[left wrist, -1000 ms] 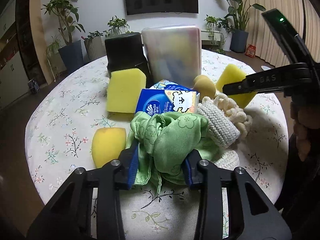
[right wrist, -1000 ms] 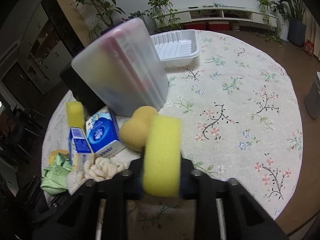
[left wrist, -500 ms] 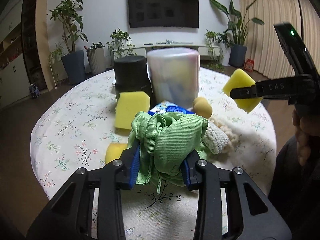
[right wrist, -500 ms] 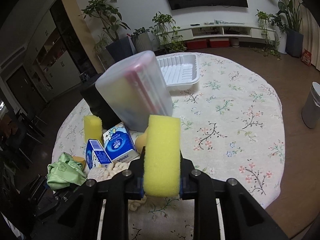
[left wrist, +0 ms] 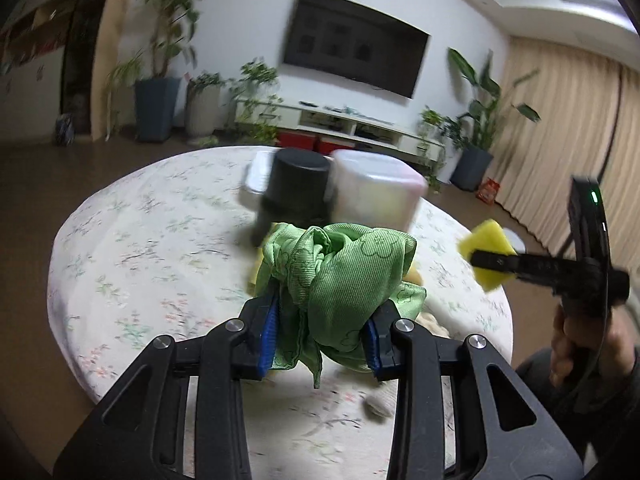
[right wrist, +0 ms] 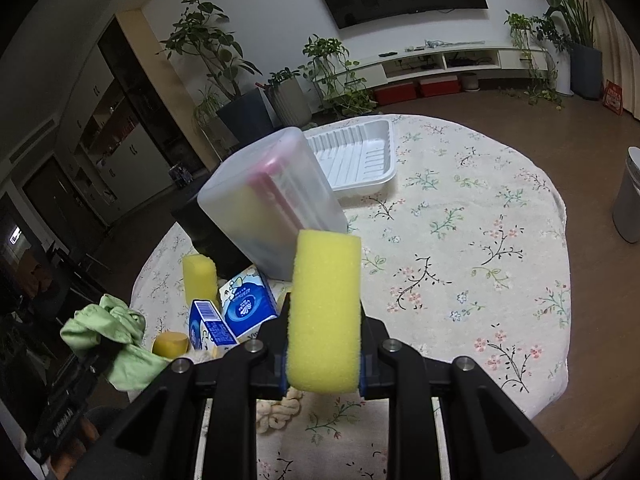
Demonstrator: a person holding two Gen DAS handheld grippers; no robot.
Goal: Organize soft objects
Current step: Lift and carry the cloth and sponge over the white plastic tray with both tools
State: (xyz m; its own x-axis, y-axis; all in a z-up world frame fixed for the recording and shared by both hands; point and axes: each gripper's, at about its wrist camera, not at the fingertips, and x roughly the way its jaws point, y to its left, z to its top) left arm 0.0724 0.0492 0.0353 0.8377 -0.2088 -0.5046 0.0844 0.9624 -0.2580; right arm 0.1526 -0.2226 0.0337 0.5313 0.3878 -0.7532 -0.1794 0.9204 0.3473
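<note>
Here the left gripper [left wrist: 322, 340] was clamped on a crumpled green cloth [left wrist: 340, 280], held clear above the round counter with the floral tablecloth [right wrist: 480, 240]. The right gripper [right wrist: 322, 356] was clamped on a rectangular yellow sponge [right wrist: 324, 312], also off the counter. Below stood a translucent plastic container [right wrist: 272, 204] beside a black cylindrical tub [left wrist: 294, 188], with a white ribbed plastic tray [right wrist: 352, 160] behind them and blue tissue packs [right wrist: 244, 308] in front.
</note>
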